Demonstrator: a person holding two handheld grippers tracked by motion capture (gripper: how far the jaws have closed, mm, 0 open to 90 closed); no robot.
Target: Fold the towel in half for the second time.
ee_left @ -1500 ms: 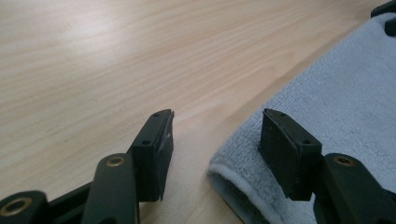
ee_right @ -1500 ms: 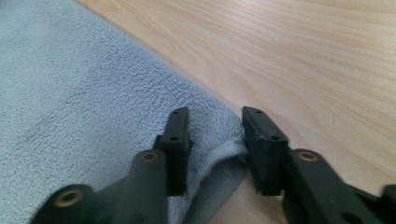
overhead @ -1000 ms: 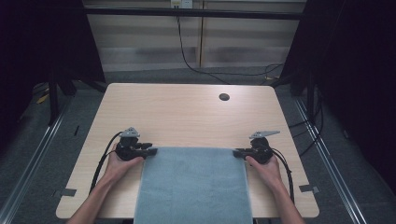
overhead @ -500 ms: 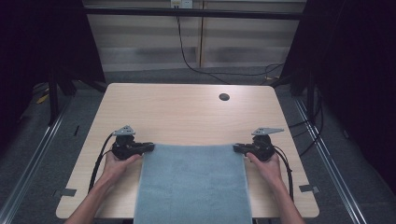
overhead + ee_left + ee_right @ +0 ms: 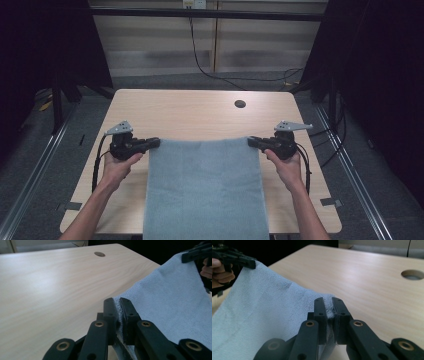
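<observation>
A grey-blue towel (image 5: 205,190) lies lengthwise on the wooden table (image 5: 190,110) and hangs over its near edge. Its far edge is stretched between the two grippers, lifted a little off the tabletop. My left gripper (image 5: 155,143) is shut on the towel's far left corner; in the left gripper view the cloth (image 5: 175,297) is pinched between the black jaws (image 5: 117,302). My right gripper (image 5: 251,142) is shut on the far right corner, and the right gripper view has the towel (image 5: 262,310) squeezed between its jaws (image 5: 329,301).
A round cable hole (image 5: 240,104) sits in the table's far right part. Bare wood stretches beyond the towel. Cables trail from both grippers toward the table's sides. Dark curtains and metal rails flank the table.
Both hands have risen, taking the towel's far edge up off the table. The left jaws have closed onto the corner. The towel's top edge is now taut between the grippers.
</observation>
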